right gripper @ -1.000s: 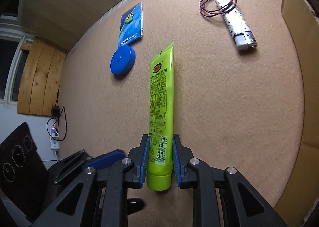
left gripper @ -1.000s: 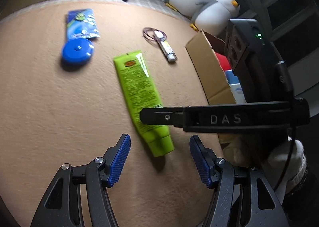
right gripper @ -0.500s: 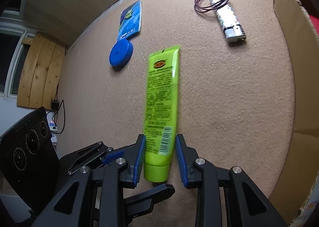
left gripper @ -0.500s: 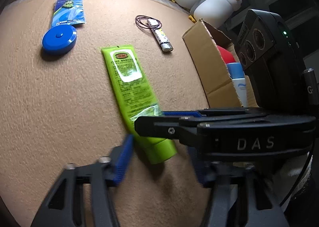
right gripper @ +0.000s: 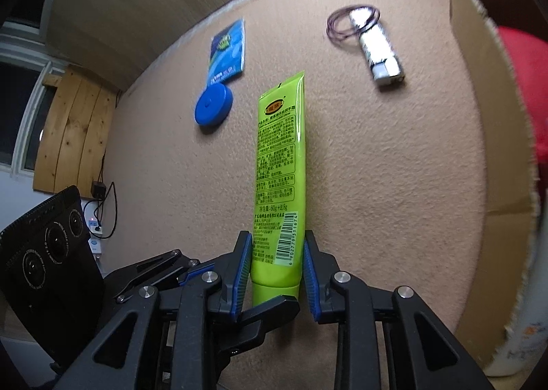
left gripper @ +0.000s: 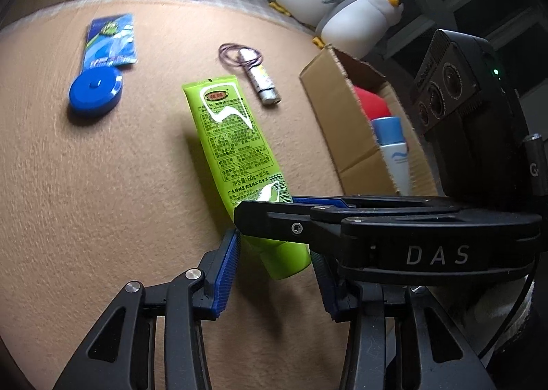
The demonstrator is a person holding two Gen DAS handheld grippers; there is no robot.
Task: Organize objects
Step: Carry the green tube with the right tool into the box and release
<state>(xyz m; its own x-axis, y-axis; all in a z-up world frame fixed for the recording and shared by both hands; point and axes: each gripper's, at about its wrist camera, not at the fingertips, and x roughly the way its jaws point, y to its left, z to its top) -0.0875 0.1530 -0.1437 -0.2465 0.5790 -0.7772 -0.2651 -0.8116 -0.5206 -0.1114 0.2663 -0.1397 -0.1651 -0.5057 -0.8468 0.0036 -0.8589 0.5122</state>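
While hidden rightward, penguin toys [left gripper: 342, 3] show leftward.

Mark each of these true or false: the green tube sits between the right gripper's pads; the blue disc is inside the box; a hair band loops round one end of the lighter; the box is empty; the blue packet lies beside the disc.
1. The green tube sits between the right gripper's pads. True.
2. The blue disc is inside the box. False: it lies on the carpet.
3. A hair band loops round one end of the lighter. True.
4. The box is empty. False: it holds a red thing and a white bottle.
5. The blue packet lies beside the disc. True.
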